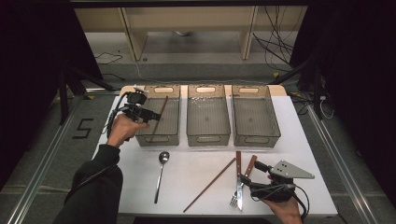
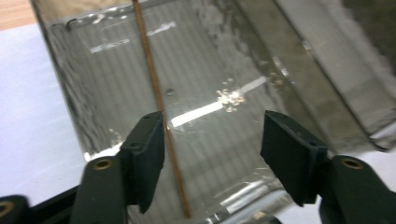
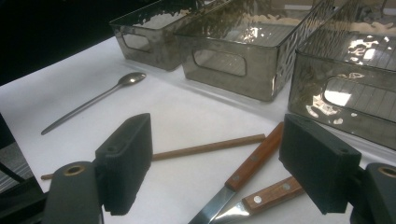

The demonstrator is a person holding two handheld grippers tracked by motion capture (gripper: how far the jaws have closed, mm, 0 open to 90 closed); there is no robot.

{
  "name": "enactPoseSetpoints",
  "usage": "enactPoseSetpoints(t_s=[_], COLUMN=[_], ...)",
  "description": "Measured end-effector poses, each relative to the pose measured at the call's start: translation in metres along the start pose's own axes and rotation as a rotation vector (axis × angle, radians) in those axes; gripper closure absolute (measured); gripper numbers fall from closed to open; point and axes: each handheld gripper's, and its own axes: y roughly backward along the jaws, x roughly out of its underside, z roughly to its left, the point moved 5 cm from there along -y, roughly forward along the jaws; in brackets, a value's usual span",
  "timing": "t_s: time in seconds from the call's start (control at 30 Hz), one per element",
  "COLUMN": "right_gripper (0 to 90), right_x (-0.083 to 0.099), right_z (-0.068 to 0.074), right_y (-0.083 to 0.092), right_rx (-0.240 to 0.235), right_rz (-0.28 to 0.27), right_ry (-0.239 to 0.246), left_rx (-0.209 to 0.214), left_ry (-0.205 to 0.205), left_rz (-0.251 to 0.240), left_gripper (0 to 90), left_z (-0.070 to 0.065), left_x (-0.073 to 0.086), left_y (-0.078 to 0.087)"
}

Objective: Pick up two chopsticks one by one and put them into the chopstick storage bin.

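Black fingers (image 2: 144,154) of the left gripper (image 1: 152,113) stand spread over the leftmost bin (image 1: 140,140), a chopstick (image 2: 161,116) lying loose inside, just beside the left finger: drop looks done. Right gripper (image 1: 250,179), spread and empty, hovers beside the wooden-handled knife (image 3: 254,158); a pinch on one handle seems next

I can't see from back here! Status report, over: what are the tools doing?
Left tool open over left bin, chopstick inside, released. Right tool open above knife and fork handles. Nothing in the way.
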Motion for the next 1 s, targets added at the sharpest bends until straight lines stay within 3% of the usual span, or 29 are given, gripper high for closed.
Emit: enactPoseSetpoints(t_s=[0.3, 0.33, 0.5, 0.53, 0.7, 1.0], right_gripper=[26.3, 26.3, 26.3, 26.3, 26.2, 26.2], right_x=[0.0, 0.0, 0.0, 0.0, 0.0, -0.001], right_z=[0.0, 0.0, 0.0, 0.0, 0.0, 0.0], right_y=[0.0, 0.0, 0.0, 0.0, 0.0, 0.001], right_rx=[0.001, 0.002, 0.002, 0.003, 0.005, 0.006], right_rz=[-0.001, -0.001, -0.001, 0.0, -0.003, -0.002], right_ry=[0.001, 0.001, 0.0, -0.001, -0.001, 0.003], left_rx=[0.038, 0.051, 0.079, 0.088, 0.106, 0.108], left_ry=[-0.012, -0.022, -0.037, -0.048, -0.055, -0.109], left_rz=[-0.031, -0.042, -0.063, -0.062, -0.071, -0.024], left_gripper=[25.5, 24.7, 22.0, 21.6, 20.4, 19.4], left_z=[-0.028, -0.038, -0.054, -0.063, -0.074, -0.102], left_x=[0.013, 0.019, 0.031, 0.038, 0.049, 0.069], left_y=[0.022, 0.027, 0.035, 0.036, 0.036, 0.027])
